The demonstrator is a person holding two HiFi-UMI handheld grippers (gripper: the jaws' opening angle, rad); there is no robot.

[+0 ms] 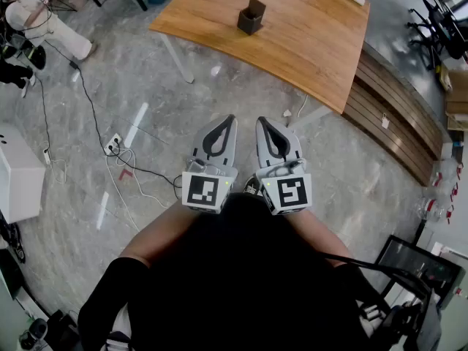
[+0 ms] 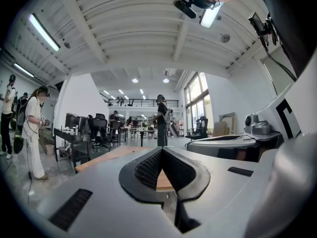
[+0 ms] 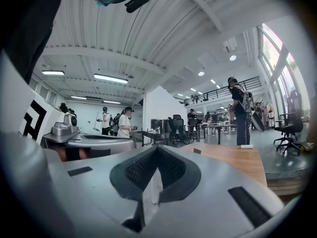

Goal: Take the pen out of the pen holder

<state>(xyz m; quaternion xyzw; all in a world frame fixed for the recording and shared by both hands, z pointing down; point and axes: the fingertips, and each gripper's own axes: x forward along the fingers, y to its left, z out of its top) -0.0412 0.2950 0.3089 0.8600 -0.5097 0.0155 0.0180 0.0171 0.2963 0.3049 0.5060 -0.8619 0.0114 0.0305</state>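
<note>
A dark square pen holder (image 1: 251, 17) stands on the wooden table (image 1: 314, 50), far ahead of both grippers. A dark piece sticks up from it; I cannot make out a pen. My left gripper (image 1: 230, 118) and right gripper (image 1: 261, 120) are held side by side close to my body, over the floor, well short of the table. Both point level towards the table. In the left gripper view the left gripper (image 2: 161, 150) has its fingertips meeting with nothing between them. The right gripper (image 3: 157, 148) is likewise shut and holds nothing.
Black cables (image 1: 88, 101) and a power strip (image 1: 113, 145) lie on the stone floor at the left. A white cabinet (image 1: 18, 174) stands at the far left, a wooden bench (image 1: 395, 123) right of the table. A person (image 1: 44, 20) is at the upper left.
</note>
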